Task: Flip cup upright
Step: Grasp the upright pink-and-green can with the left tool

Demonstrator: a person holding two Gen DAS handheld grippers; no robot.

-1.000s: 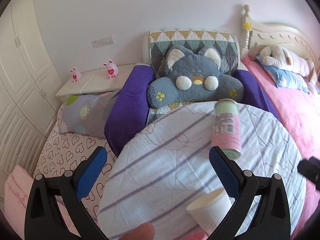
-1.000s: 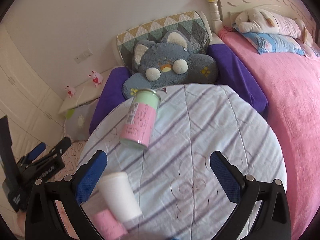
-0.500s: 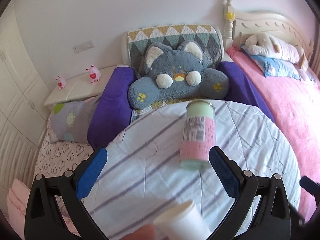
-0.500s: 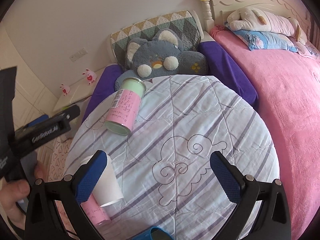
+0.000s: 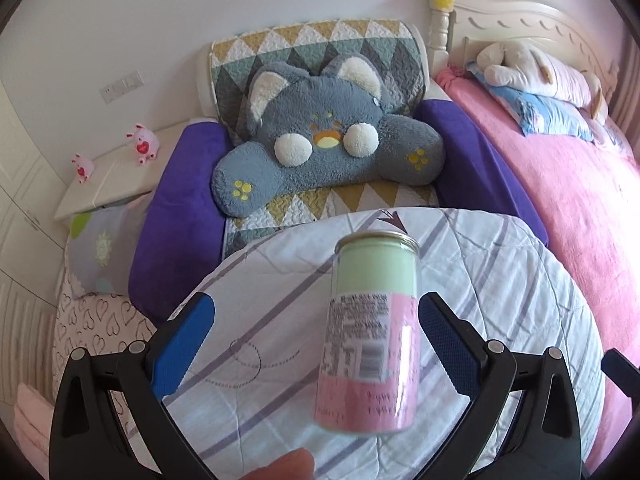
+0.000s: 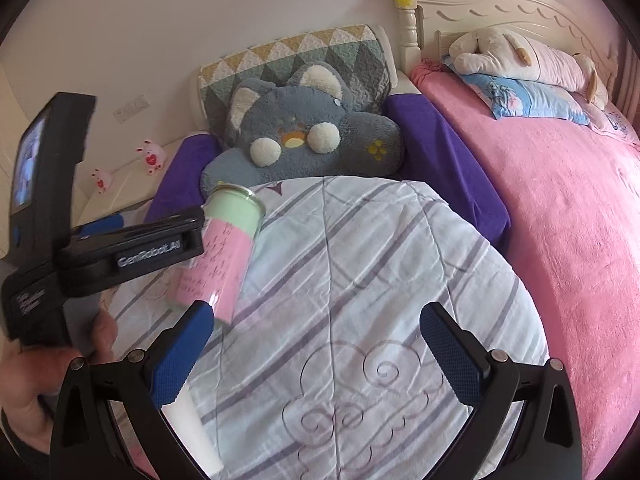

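Observation:
A pink and green cup lies on its side on the striped round table, its green end pointing away. My left gripper is open, its blue pads on either side of the cup, not touching it. In the right wrist view the cup lies at the left, with the left gripper around it. My right gripper is open and empty over the table's middle. A white paper cup lies by its left finger, partly hidden.
A grey cat cushion and purple bolsters lie behind the table. A pink bed runs along the right. A white bedside shelf with pink toys stands at the left.
My left gripper has moved forward and its open fingers now straddle the pink and green cup. The white paper cup has left its view. My right gripper has shifted slightly.

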